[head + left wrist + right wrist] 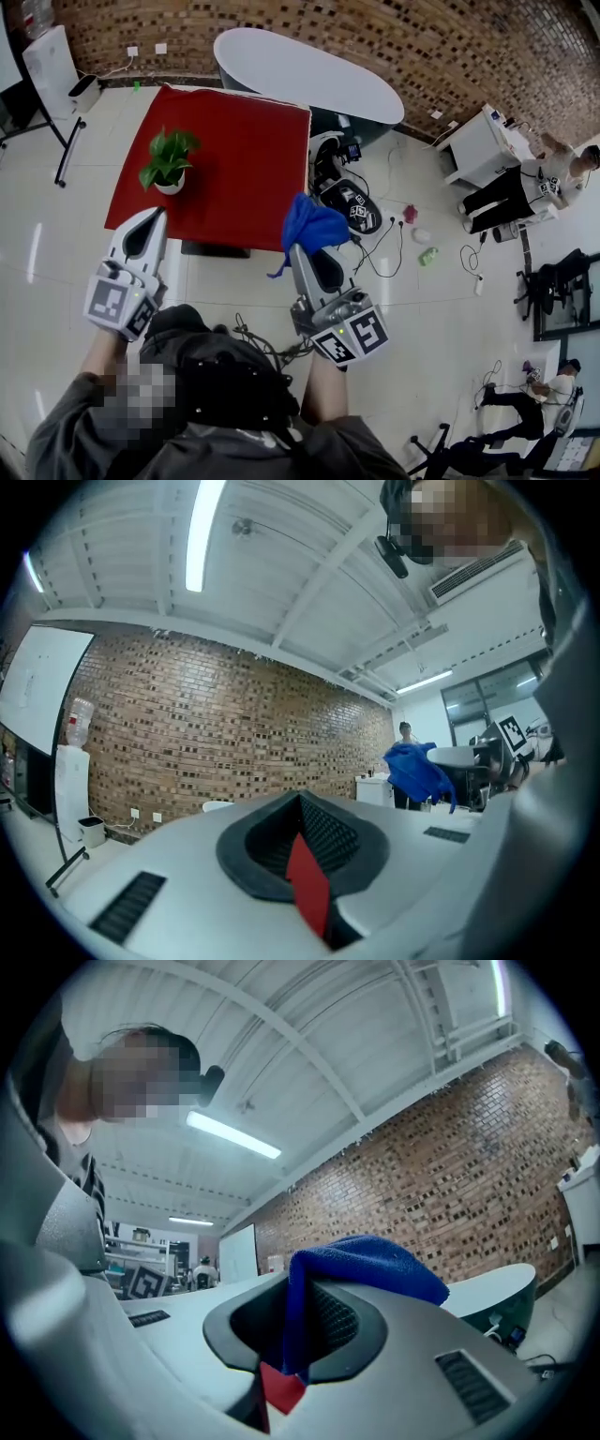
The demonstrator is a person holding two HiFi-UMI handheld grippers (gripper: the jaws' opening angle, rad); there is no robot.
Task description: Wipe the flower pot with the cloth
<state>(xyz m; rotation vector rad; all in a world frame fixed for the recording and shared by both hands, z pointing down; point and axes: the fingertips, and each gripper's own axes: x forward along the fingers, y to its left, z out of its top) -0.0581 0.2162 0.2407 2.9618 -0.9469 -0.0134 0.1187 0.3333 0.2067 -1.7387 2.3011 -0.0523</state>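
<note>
Right tool (pixel 305 255) clamps the blue cloth (pixel 312 225), short of the red bench (pixel 253 159). Left tool (pixel 148 217) is pinched shut, empty. Flower pot (pixel 170 184) stands near the bench's left edge, ahead-left of the cloth and nearer the left tool.

Brick wall (pixel 422 47), pale tiled floor (pixel 234 291), ceiling striplight (pixel 202 536).
</note>
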